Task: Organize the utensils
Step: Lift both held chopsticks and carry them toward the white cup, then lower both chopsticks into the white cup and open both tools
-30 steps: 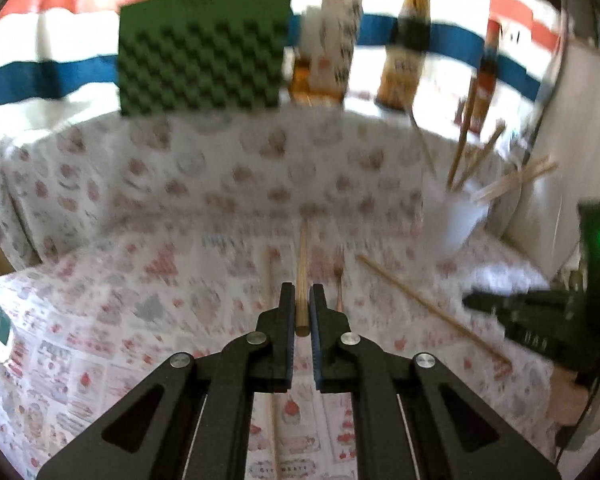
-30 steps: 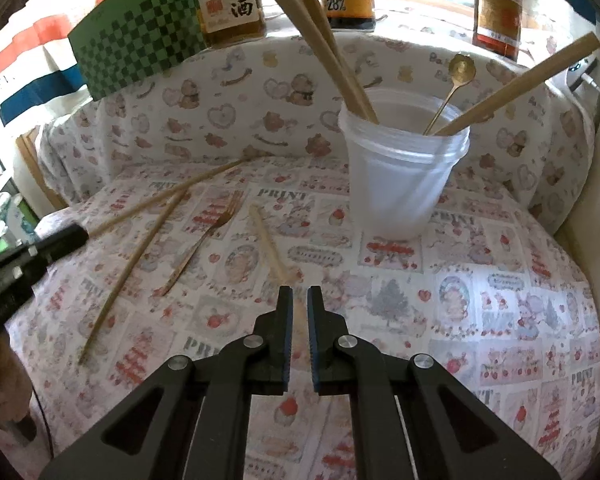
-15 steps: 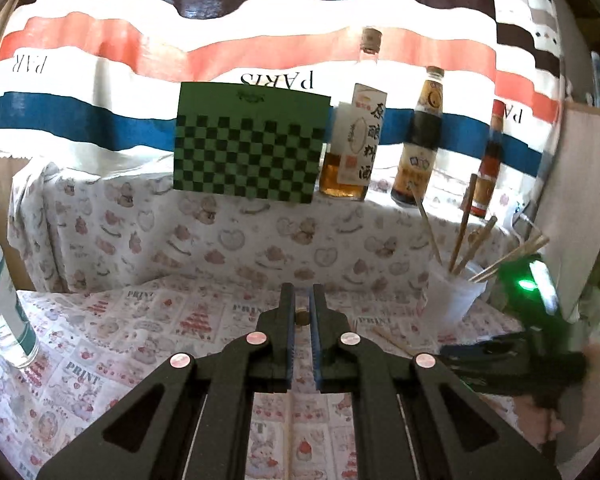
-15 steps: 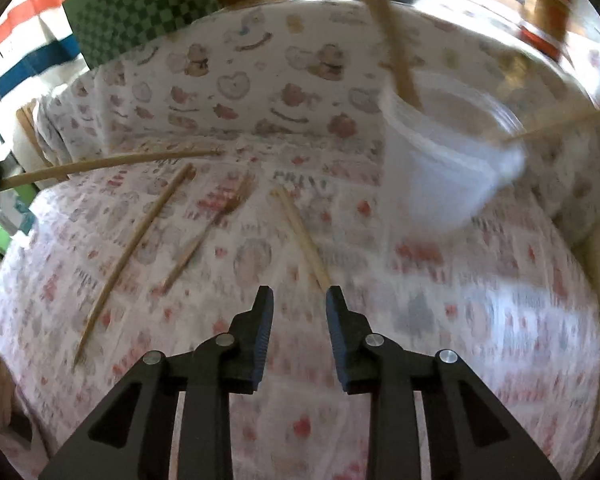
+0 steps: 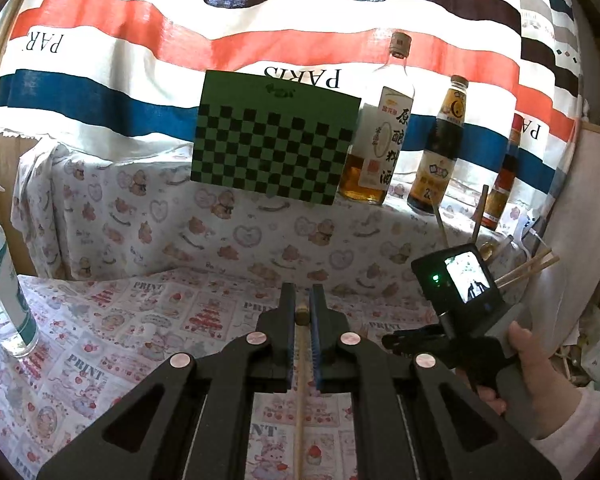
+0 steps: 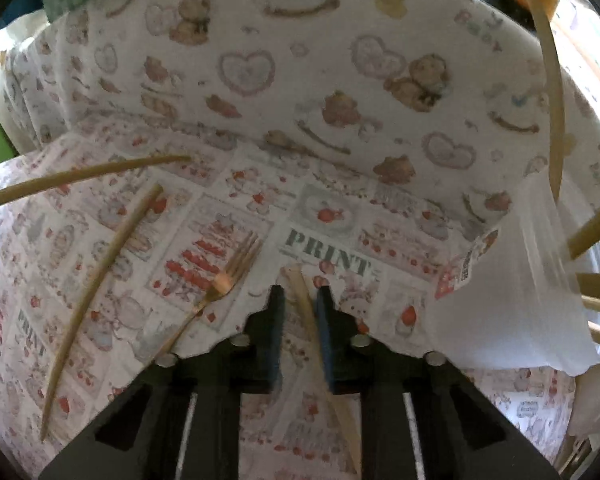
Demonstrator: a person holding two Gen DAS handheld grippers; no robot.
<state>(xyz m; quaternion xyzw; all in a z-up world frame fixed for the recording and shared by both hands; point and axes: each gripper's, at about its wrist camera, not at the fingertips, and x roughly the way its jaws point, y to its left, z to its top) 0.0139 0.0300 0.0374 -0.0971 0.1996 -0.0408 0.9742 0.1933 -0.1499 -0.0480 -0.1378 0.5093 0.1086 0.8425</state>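
Observation:
My left gripper [image 5: 302, 292] is shut on a wooden chopstick [image 5: 300, 380], held above the printed cloth; its long shaft also shows in the right wrist view as the lifted chopstick [image 6: 80, 176]. My right gripper [image 6: 300, 296] points steeply down over a second chopstick [image 6: 296, 276] lying on the cloth. Its jaws are closing with that stick between them and a gap still showing at the pads. A gold fork [image 6: 224, 280] and another chopstick [image 6: 100, 276] lie to the left. A translucent plastic cup [image 6: 520, 280] at the right holds several chopsticks [image 6: 554, 100].
On a raised cloth-covered ledge [image 5: 260, 232] at the back stand a green checked box [image 5: 272, 140] and three bottles [image 5: 384, 140]. A clear spray bottle [image 5: 4, 292] stands at the far left. A hand [image 5: 540, 364] holds the right tool beside the cup.
My left gripper has lifted its chopstick off the cloth and tilted up. My right gripper left the cup, opened, dropped over a lying chopstick, and its jaws have narrowed around it.

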